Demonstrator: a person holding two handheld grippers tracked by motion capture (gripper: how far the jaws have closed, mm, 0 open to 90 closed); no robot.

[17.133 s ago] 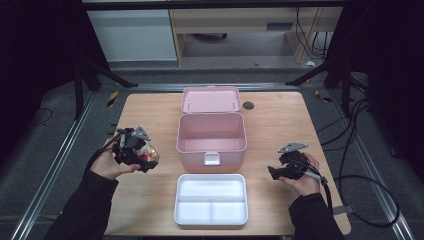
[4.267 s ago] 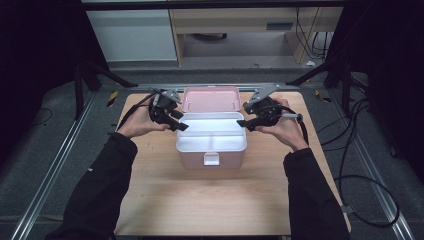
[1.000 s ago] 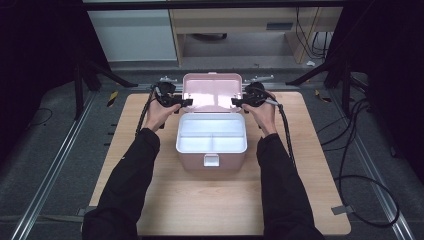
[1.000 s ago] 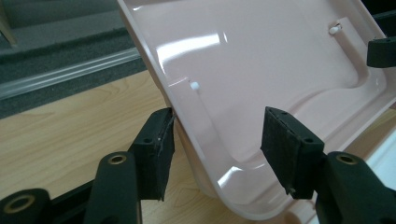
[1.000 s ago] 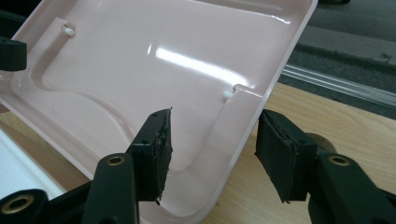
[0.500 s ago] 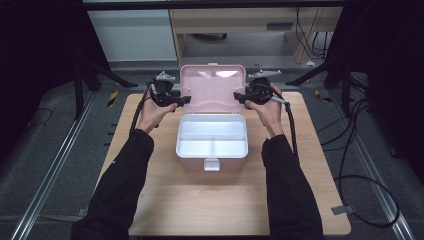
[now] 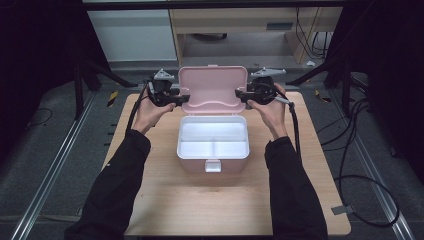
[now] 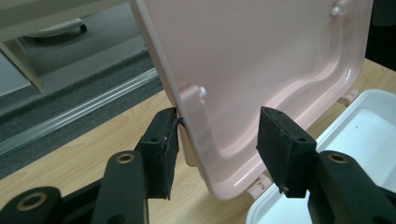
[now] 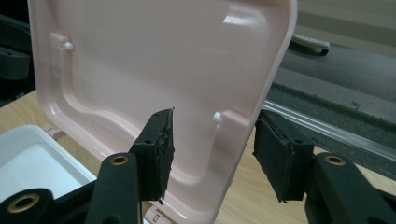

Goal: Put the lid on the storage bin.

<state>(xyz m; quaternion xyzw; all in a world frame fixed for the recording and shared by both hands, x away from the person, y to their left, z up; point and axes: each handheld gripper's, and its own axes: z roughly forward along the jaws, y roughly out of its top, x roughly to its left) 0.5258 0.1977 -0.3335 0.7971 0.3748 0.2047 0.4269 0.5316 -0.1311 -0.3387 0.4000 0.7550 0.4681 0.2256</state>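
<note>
A pink box (image 7: 194,165) stands mid-table with a white divided tray (image 7: 212,140) inside it. Its hinged pink lid (image 7: 212,87) stands nearly upright behind it. My left gripper (image 7: 182,99) straddles the lid's left edge and my right gripper (image 7: 241,94) straddles its right edge. In the left gripper view the lid (image 8: 261,56) passes between the jaws of the left gripper (image 8: 215,140), which have just been closing a little. The outer pad (image 8: 161,144) touches the lid's back and the inner pad stands off its face. The right gripper (image 9: 212,149) holds the lid (image 9: 140,56) the same way.
The wooden table (image 7: 150,200) has bare room in front of the box and at both sides. Metal rails (image 7: 55,175) run along the table's left and right, cables (image 7: 350,165) trail at the right, and a cabinet (image 7: 235,20) stands beyond the far edge.
The lid has swung up from lying low behind the box to nearly upright. Both hands rose with it, staying at its two side edges.
</note>
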